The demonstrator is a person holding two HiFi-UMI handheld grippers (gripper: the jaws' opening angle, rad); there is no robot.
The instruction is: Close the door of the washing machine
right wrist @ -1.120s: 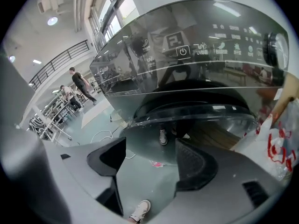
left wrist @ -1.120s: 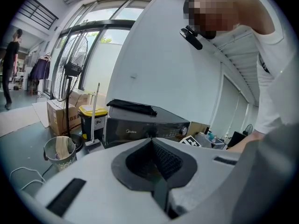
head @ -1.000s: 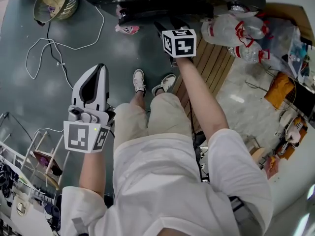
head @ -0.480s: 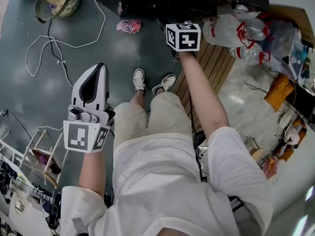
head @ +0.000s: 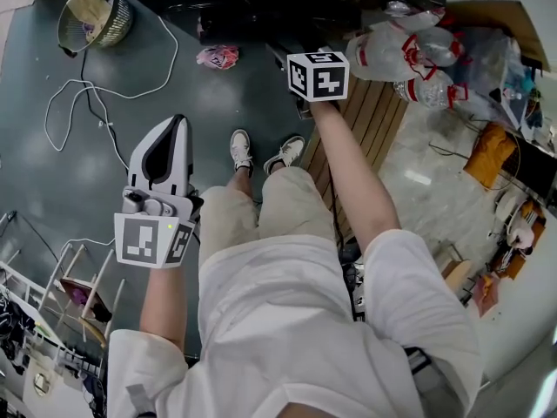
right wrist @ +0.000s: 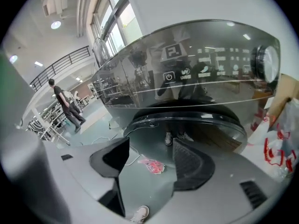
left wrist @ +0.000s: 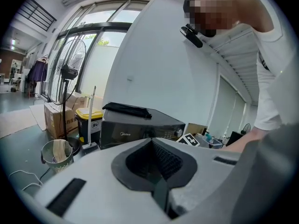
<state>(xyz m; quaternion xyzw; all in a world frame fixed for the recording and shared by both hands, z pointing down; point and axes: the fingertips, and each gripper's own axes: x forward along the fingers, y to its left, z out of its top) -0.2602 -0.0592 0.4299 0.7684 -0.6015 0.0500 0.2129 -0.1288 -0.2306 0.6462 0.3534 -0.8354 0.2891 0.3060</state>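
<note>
Versus earlier frame: right hand-held gripper (right wrist: 149, 155) barely shifted, in front of washing machine (right wrist: 196, 73). Its jaws opening, nothing between them, only floor seen through gap. Left hand-held gripper (left wrist: 154, 162) unmoved, well back from machine, jaws together, empty. Door (right wrist: 187, 120) dark, round, below machine's control panel, ahead of right jaws, untouched. Head view: machine cut off at top edge, door hidden, right jaws hidden under marker cube. Door latched or ajar: cannot tell.

Dark grey floor (head: 70, 181) with a loose white cable (head: 83, 68), a basket (head: 91, 17) and wooden slats (head: 370, 120); tall windows (left wrist: 100, 50) beyond.
</note>
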